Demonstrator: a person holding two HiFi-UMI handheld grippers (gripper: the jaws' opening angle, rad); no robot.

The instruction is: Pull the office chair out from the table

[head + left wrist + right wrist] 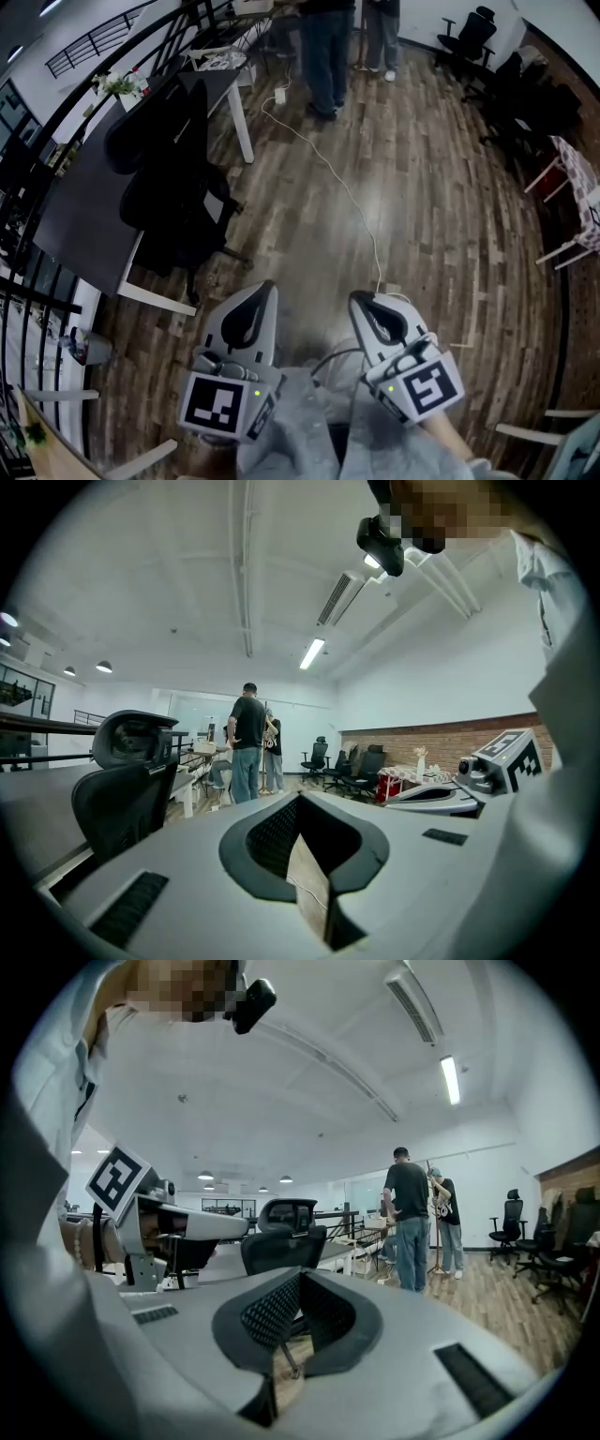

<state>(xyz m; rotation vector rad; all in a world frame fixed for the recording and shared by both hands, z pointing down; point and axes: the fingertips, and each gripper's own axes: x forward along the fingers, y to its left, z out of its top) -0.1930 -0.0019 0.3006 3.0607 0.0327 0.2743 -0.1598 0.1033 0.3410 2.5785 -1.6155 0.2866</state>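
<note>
A black office chair (178,192) with a headrest stands tucked against the near long side of a dark table (80,211) at the left of the head view. My left gripper (269,287) and right gripper (357,300) are held side by side low in that view, well short of the chair, both shut with nothing between their jaws. In the left gripper view the chair (127,785) is ahead to the left of the shut left gripper (300,803). The right gripper view has the chair (281,1237) just beyond the shut right gripper (300,1281).
Two people (328,47) stand at the far end of the wooden floor. A white cable (349,192) runs along the floor toward me. More black chairs (469,37) sit at the back right, white chairs (567,211) at the right, and a railing (28,281) behind the table.
</note>
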